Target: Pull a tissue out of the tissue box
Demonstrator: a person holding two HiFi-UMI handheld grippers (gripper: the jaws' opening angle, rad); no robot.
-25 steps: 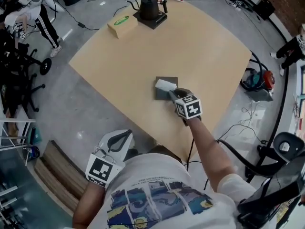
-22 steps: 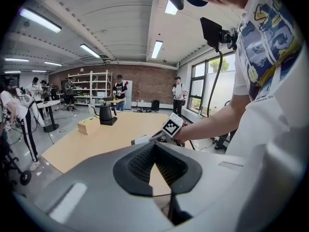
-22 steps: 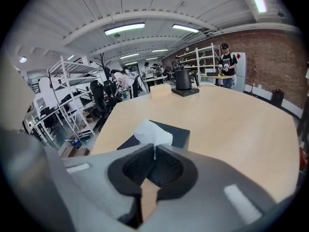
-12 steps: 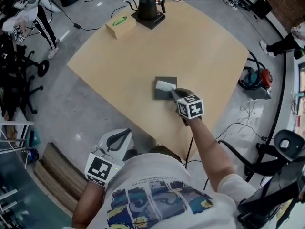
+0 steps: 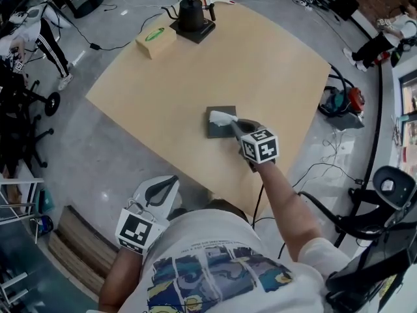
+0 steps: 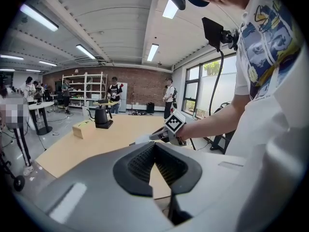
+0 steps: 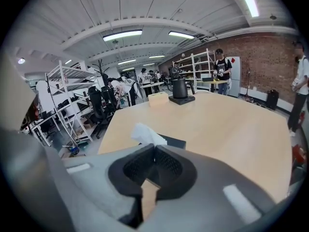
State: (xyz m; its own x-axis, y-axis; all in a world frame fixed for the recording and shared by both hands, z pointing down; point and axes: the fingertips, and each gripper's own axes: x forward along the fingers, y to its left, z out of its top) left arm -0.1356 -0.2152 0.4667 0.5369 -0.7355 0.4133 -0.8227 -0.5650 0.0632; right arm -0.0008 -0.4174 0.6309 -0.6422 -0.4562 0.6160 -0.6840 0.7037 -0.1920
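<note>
- Pinches tissue (image 5: 221, 117) in right hand-held gripper (image 5: 236, 124), jaws pressed together on its near end.
- Lies at 10 o'clock from the tips, over the dark box (image 5: 215, 132) on the desk (image 5: 260, 57); runs 10-to-4.
- Probably calls for a pull up, toward 4 o'clock.
- Keeps left hand-held gripper (image 5: 168, 186) closed, empty, off-desk at 7 o'clock, well apart.

right gripper (image 7: 153, 149), jaws once apart, now clamped together; tissue (image 7: 145, 134) pinched between the fingertips (image 7: 137, 163), drawn slightly up from the box (image 7: 175, 142)
</note>
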